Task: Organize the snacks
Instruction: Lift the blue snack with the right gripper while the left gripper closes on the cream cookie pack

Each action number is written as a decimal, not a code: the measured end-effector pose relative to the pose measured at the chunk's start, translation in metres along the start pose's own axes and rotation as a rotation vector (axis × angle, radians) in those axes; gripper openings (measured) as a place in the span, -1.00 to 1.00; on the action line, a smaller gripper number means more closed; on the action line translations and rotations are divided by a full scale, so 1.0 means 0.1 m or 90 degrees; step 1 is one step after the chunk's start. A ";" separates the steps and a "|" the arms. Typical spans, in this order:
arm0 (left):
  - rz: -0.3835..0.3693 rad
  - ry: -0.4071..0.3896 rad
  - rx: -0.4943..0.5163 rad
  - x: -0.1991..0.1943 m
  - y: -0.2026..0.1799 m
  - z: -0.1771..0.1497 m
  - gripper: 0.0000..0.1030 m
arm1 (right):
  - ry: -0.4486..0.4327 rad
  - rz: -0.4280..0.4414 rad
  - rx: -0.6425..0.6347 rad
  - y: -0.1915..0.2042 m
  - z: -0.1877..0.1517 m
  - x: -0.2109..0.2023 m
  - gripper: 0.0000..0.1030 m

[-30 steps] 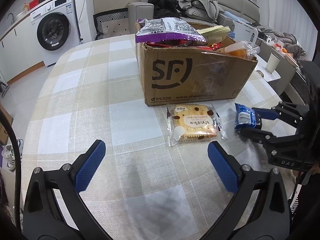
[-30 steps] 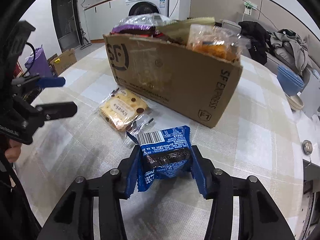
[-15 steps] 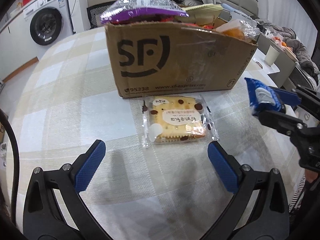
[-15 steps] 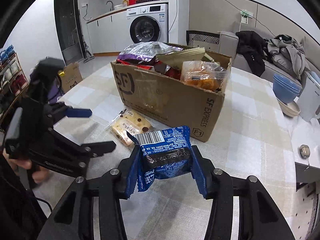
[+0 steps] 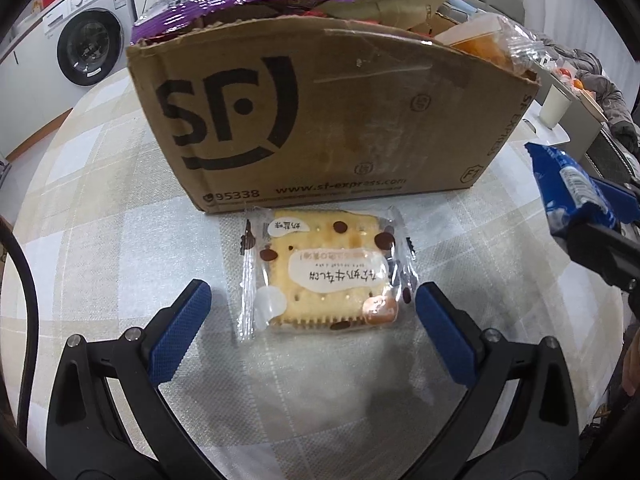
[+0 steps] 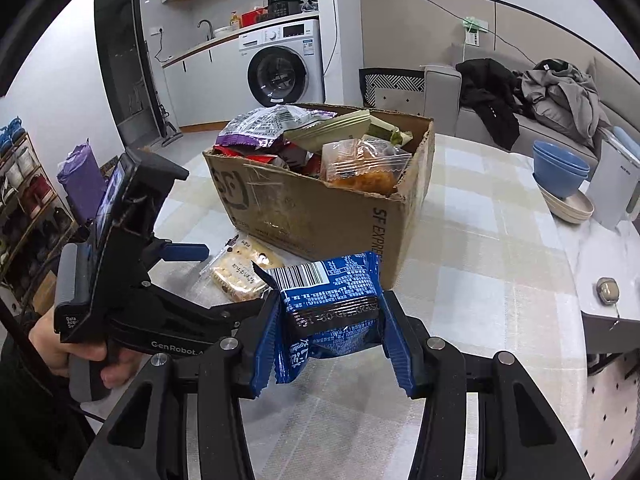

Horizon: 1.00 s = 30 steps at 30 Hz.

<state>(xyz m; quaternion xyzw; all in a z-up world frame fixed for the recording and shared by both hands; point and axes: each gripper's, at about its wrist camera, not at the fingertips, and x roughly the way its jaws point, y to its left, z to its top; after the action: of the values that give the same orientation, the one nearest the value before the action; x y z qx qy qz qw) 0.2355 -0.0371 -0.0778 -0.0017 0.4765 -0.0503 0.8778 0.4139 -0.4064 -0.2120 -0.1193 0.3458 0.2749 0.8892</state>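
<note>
The left gripper (image 5: 310, 312) hung with fingers spread either side of the clear-wrapped square cracker packet (image 5: 324, 274), which lay flat on the checked surface (image 5: 120, 240) just beside the brown cardboard box (image 5: 320, 120). It should lower squarely, then pinch the wrapper's sides (the box wall leaves little room ahead). The right gripper (image 6: 330, 330) pinched a blue foil snack packet (image 6: 332, 308), with open room over the brimming box.
</note>
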 end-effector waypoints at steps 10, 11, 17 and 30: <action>0.023 -0.003 0.009 0.08 -0.15 0.09 0.98 | -0.002 0.001 -0.004 0.02 0.01 -0.01 -0.04; 0.023 -0.003 0.012 0.08 -0.17 0.11 0.98 | -0.003 0.001 -0.004 0.02 0.01 -0.01 -0.04; 0.023 -0.012 0.032 -0.04 -0.27 0.06 0.98 | -0.004 0.000 -0.001 0.00 0.01 -0.02 -0.04; -0.008 -0.001 0.042 0.06 -0.46 0.07 0.63 | -0.003 0.000 0.002 0.00 0.01 -0.01 -0.04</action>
<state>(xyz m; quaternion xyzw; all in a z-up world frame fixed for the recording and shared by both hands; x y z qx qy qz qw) 0.2405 -0.0834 -0.0767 0.0243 0.4735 -0.0712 0.8775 0.4136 -0.4070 -0.2107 -0.1171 0.3445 0.2748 0.8900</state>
